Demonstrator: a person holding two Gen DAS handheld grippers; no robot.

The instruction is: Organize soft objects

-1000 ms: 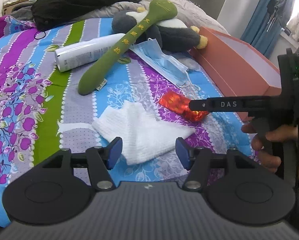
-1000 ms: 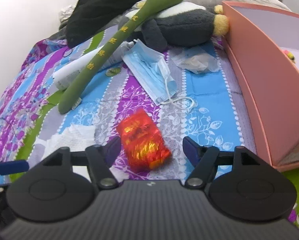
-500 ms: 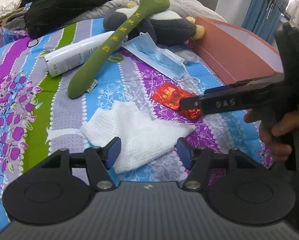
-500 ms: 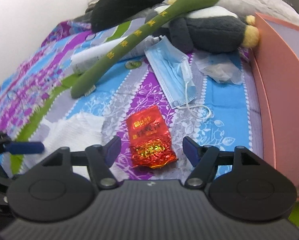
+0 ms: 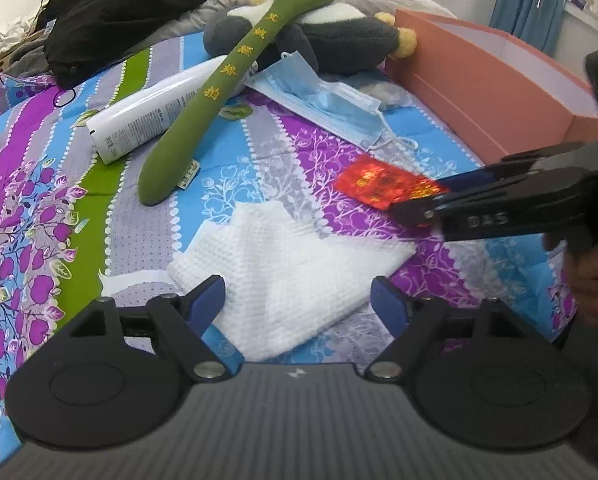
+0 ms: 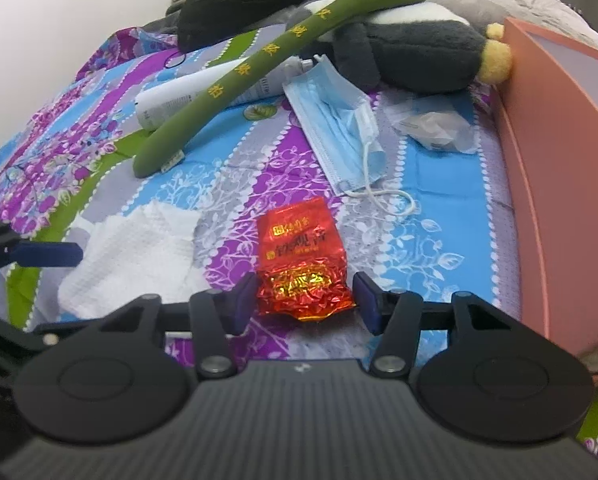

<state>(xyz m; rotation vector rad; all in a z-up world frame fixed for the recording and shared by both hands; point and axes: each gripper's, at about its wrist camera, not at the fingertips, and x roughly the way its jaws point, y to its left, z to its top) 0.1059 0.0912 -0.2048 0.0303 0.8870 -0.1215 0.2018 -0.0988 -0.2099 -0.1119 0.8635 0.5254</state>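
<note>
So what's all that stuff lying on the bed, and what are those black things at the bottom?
Cloth: one, white, nearest, between the left jaws.
Foil packet: one, red, between the right jaws.
Face mask: one, blue, mid-bed.
Plush stick: one, green, across the bottle.
Bottle: one, white, lying down.
Plush toy: one, grey and white, far end.
Plastic wrapper: one, clear, beside the box.
Box: one, salmon, right edge.
Clothing: black heap, far left.
Left gripper: open.
Right gripper: closing, pads not yet pressing.

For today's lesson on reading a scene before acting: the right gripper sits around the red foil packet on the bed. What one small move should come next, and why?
Probably close the right gripper the rest of the way onto the red foil packet. Its jaws have just been closing and now flank the packet's crumpled near end, with a small gap left on the right side. The packet lies flat on the bedspread, not yet lifted.
</note>
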